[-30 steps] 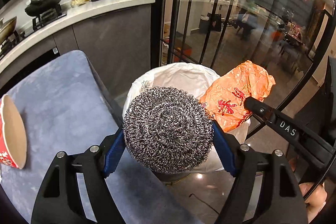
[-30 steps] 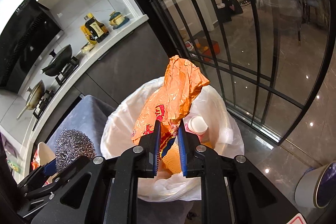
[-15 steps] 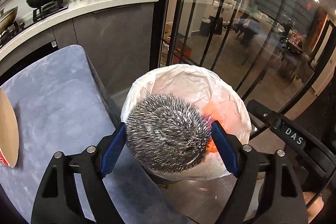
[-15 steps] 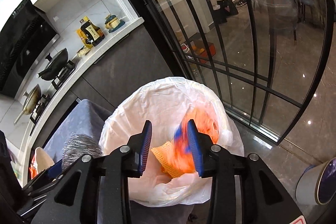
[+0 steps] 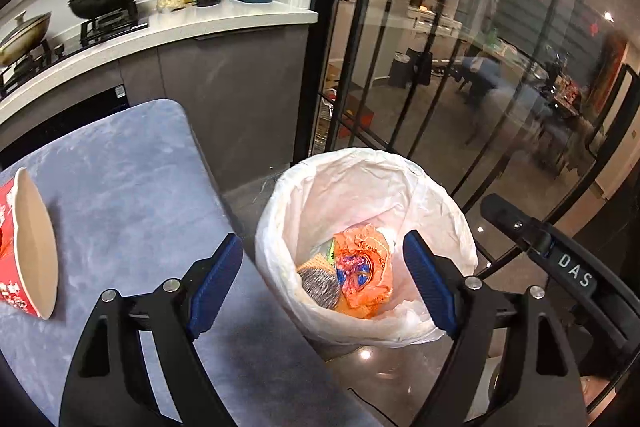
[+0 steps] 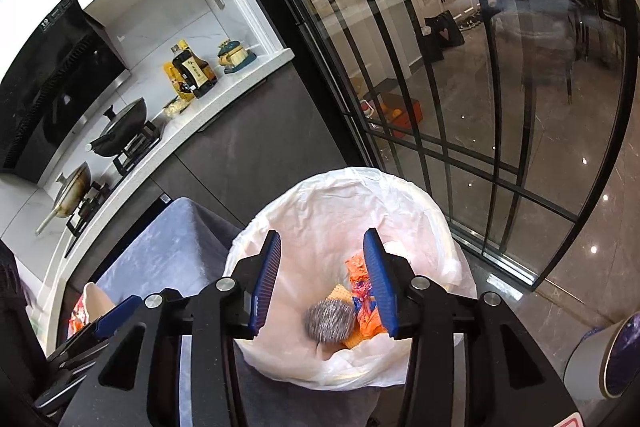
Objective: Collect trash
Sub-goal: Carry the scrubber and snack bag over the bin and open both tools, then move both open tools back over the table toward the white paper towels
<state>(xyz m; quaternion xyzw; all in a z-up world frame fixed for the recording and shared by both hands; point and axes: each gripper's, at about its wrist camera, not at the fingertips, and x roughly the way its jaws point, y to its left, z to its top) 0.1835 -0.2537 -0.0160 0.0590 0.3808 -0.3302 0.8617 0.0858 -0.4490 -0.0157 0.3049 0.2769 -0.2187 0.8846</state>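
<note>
A trash bin lined with a white bag (image 5: 436, 203) (image 6: 304, 211) stands on the floor beside the table. Inside lie a steel wool scourer (image 5: 320, 285) (image 6: 330, 321) and a crumpled orange plastic bag (image 5: 362, 269) (image 6: 366, 315). My left gripper (image 5: 322, 283) is open and empty above the bin's near rim. My right gripper (image 6: 324, 279) is open and empty above the bin. A red paper bowl (image 5: 28, 247) lies on its side on the grey-blue table (image 5: 120, 187), left of my left gripper.
A kitchen counter (image 5: 192, 23) with woks and bottles runs behind the table. Black-framed glass doors (image 5: 400, 87) stand behind the bin. The right gripper's arm (image 5: 560, 259) shows at the right of the left wrist view. A grey container (image 6: 608, 359) stands on the floor at the right.
Both grippers opened. The orange bag dropped from the right gripper into the bin, then the scourer dropped from the left gripper into the bin.
</note>
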